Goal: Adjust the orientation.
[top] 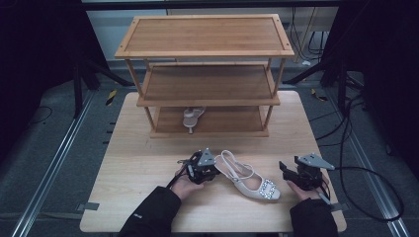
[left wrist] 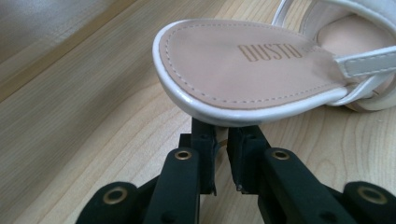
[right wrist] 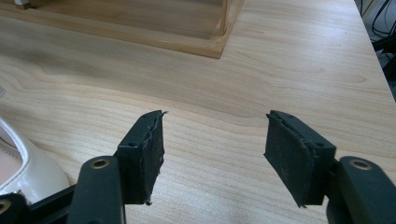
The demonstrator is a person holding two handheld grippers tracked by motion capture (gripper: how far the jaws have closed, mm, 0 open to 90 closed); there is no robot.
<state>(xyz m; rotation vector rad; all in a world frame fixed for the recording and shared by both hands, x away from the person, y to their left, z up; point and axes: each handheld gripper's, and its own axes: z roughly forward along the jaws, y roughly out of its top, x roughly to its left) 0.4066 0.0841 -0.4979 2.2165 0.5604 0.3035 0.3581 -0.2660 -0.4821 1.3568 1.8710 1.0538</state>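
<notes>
One white slingback heel (top: 245, 177) lies on the table (top: 138, 163). Left gripper (left wrist: 223, 161), jaws nearly closed beneath the heel seat, apparently pinches the slim heel; right gripper (right wrist: 214, 156) idles wide open. Light, stiff-soled, glossy-slick; thin straps deform easily.

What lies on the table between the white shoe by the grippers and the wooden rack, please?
Nothing: in the high view, the stretch of table between the white shoe and the wooden rack is bare wood.
</notes>
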